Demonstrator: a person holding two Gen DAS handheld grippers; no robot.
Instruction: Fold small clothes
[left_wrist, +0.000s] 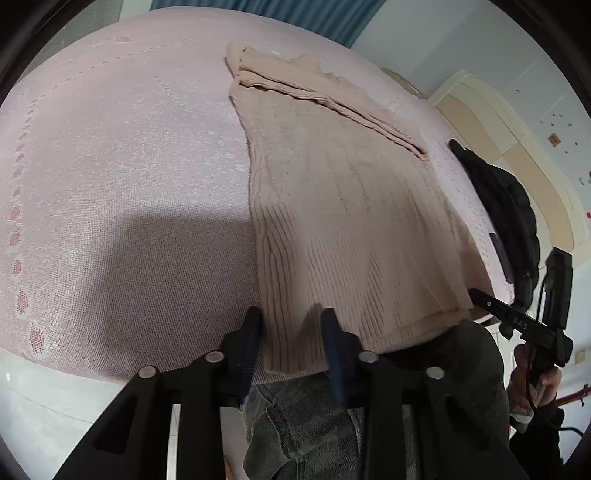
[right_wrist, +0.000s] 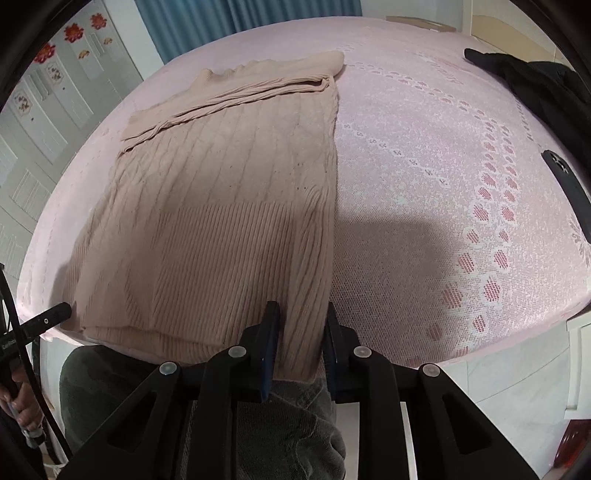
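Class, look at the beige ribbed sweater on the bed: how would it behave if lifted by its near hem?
The sweater would probably flop and drape, since its knit already hangs over the bed edge. Its folded sleeve may slip loose.

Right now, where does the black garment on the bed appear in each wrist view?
Left wrist view: the black garment lies at the right edge, beyond the beige sweater.
Right wrist view: it lies at the upper right, far from the sweater.
Shared landmark: the sleeve folded across the sweater's top.
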